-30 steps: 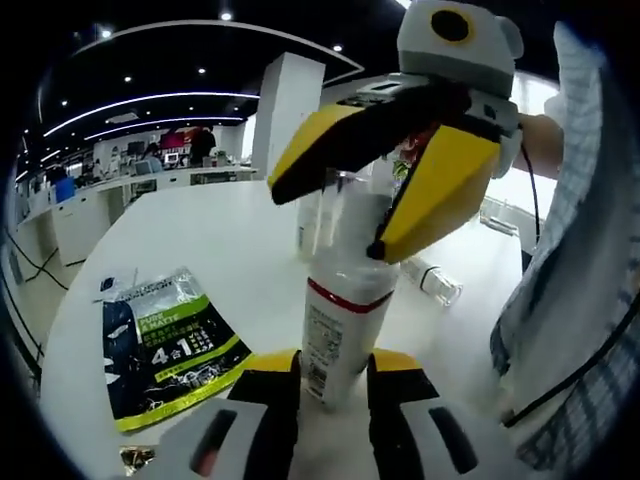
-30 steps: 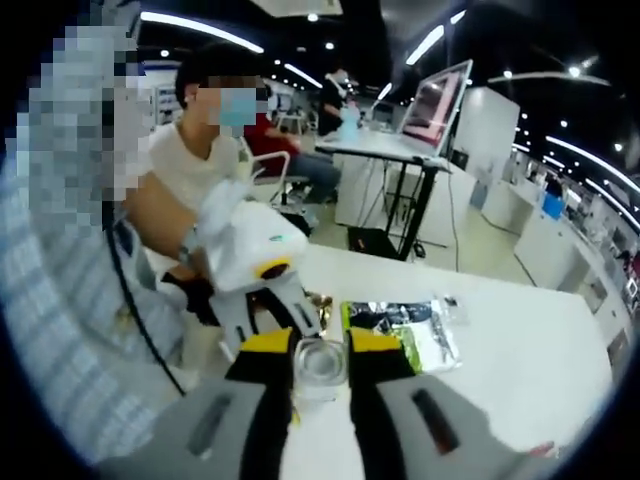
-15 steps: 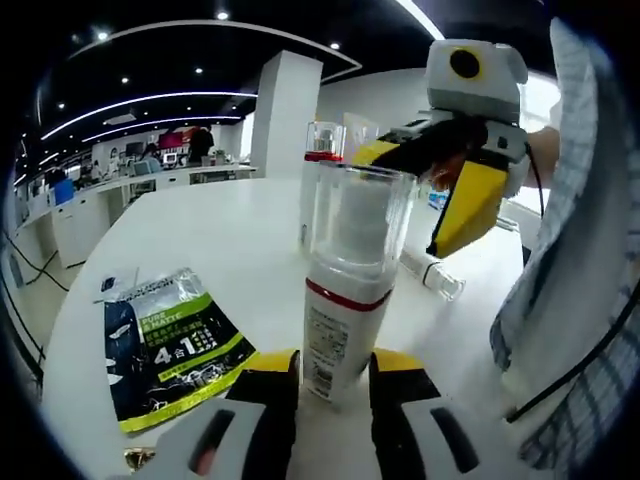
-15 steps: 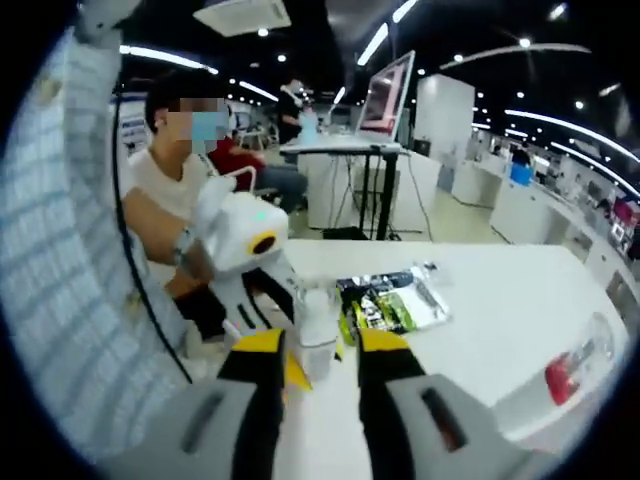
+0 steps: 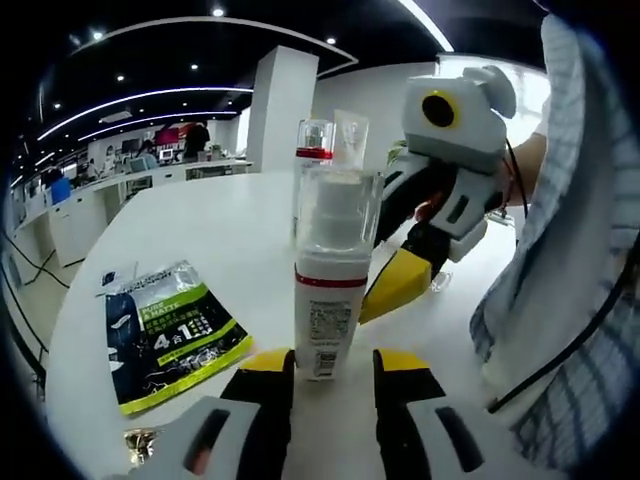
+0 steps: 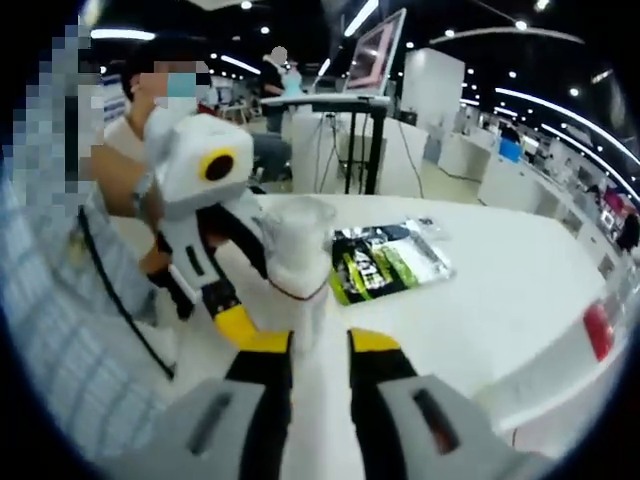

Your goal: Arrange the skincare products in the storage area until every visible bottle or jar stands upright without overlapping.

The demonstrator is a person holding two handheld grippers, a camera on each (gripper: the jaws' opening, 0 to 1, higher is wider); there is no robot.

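On the white round table [image 5: 200,240], going left to right in the left gripper view: a green-and-black sachet [image 5: 170,335] lies flat at the left, and just right of it a white pump bottle [image 5: 330,290] with a red band and clear cap stands upright between the left gripper [image 5: 332,365] jaws, which sit spread on either side of its base with gaps showing. Behind it another clear-capped bottle [image 5: 314,160] with a red collar stands upright. Right again, the right gripper [image 5: 425,225] hangs beside the bottle, one yellow tip low near the tabletop.

In the right gripper view, the left gripper [image 6: 215,270] comes in from the left beside the pump bottle [image 6: 290,280]. The right gripper [image 6: 307,345] has its jaws apart, the bottle's base between them; I cannot tell if they touch it. The sachet [image 6: 385,262] lies beyond.
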